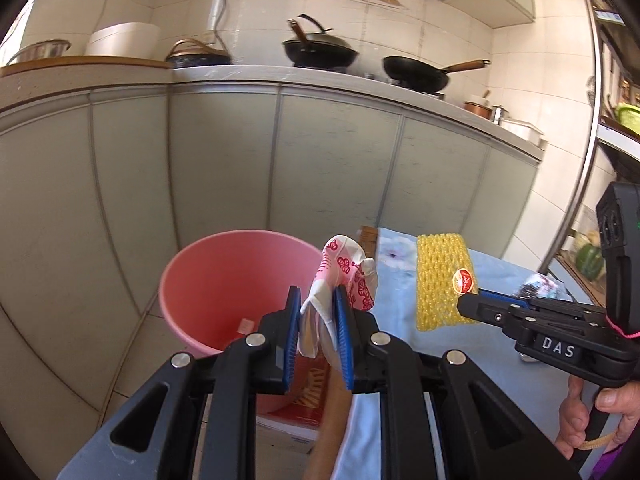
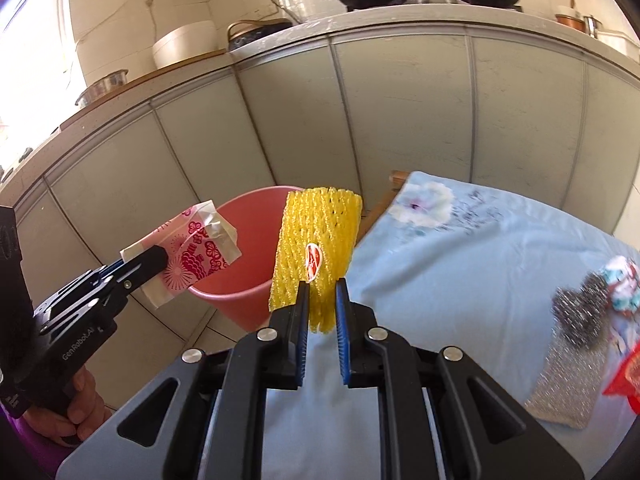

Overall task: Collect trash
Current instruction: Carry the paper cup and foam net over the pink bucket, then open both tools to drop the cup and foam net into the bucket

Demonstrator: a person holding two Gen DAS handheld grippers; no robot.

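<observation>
My left gripper point(image 1: 316, 292) is shut on a crumpled pink-and-white wrapper with red flower print point(image 1: 344, 268). It holds the wrapper at the right rim of a pink bucket point(image 1: 224, 272) that stands on the floor. In the right wrist view the same wrapper point(image 2: 196, 248) juts from the left gripper point(image 2: 156, 258) beside the bucket point(image 2: 256, 240). My right gripper point(image 2: 322, 284) is shut on the lower edge of a yellow foam fruit net point(image 2: 316, 232) with a red sticker, held upright just right of the bucket. The net point(image 1: 438, 276) and the right gripper point(image 1: 468, 302) also show in the left wrist view.
A table under a light blue flowered cloth point(image 2: 460, 264) sits right of the bucket, with a steel scourer point(image 2: 580, 312), a silvery pouch point(image 2: 568, 384) and a red wrapper point(image 2: 628, 376) on it. Grey cabinet doors point(image 1: 224, 168) stand behind, below a counter with woks point(image 1: 320, 52).
</observation>
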